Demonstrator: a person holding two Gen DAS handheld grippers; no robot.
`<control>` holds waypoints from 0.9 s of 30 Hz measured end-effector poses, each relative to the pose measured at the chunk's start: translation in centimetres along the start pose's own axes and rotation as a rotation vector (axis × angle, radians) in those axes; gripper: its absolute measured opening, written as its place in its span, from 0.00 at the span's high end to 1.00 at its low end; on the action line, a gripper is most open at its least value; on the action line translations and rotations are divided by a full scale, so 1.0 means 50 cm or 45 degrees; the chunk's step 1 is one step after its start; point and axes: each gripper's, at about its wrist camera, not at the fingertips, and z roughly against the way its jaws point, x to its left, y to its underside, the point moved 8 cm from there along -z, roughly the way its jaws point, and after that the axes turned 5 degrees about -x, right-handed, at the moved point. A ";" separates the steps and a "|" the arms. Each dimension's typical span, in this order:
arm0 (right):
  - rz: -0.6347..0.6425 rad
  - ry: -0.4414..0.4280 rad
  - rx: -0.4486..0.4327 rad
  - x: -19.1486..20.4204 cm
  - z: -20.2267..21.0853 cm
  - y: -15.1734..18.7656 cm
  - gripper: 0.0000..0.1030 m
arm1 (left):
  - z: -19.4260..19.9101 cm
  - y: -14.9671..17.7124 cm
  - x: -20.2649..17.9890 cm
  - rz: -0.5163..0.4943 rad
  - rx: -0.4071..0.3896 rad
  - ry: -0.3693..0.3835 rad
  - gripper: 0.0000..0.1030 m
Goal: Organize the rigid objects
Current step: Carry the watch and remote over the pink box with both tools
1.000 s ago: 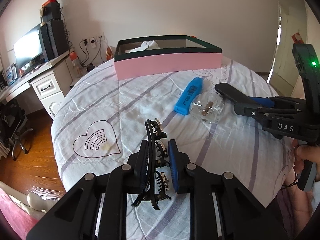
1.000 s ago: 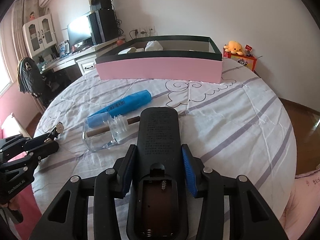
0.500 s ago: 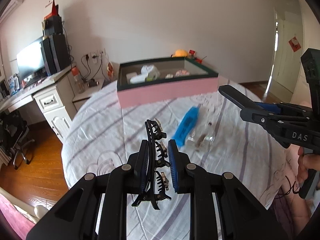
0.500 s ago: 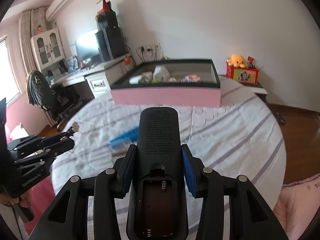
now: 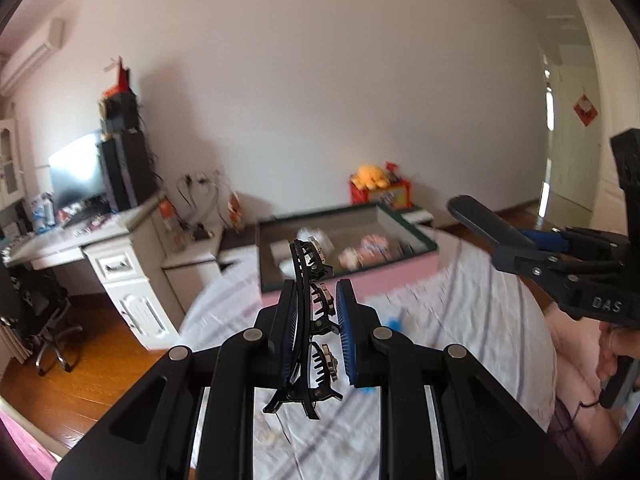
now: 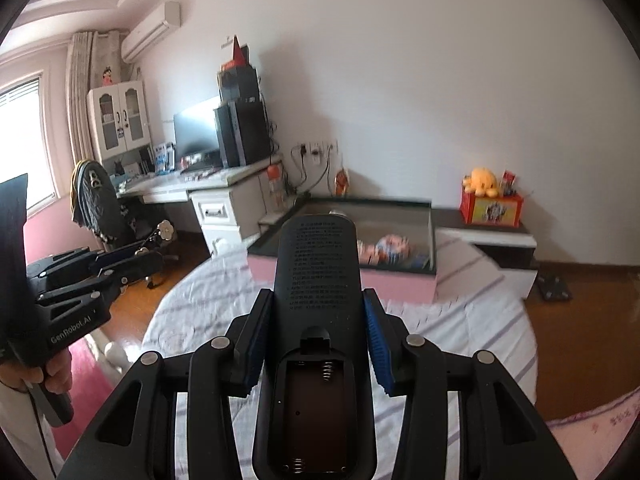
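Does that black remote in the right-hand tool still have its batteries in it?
No, it is empty. The remote control lies back side up with its cover off, and the open battery bay shows only bare springs.

The hair clip (image 5: 308,320) stands upright on edge between the pads of the left gripper (image 5: 313,322), above the bed (image 5: 460,320), with the storage box (image 5: 400,276) ahead at twelve o'clock and the right gripper (image 5: 532,252) at two o'clock. The remote control (image 6: 316,320) lies lengthwise between the pads of the right gripper (battery bay toward the camera), its far end overlapping the box, which sits on the bed's far end. The desk (image 6: 200,190) lies at ten o'clock, the plush toy (image 6: 482,182) at one o'clock on a small box (image 6: 492,210), and the left gripper at nine o'clock.
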 end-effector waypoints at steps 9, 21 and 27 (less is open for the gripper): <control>0.043 0.047 -0.124 -0.013 0.008 -0.101 0.56 | 0.010 -0.093 0.034 0.058 -0.126 -0.134 0.81; 0.062 0.051 -0.133 -0.048 -0.070 -0.148 0.56 | -0.095 -0.148 0.065 0.045 -0.122 -0.222 0.81; 0.059 0.047 -0.095 -0.083 -0.153 -0.157 0.56 | -0.198 -0.170 0.046 0.005 -0.093 -0.165 0.81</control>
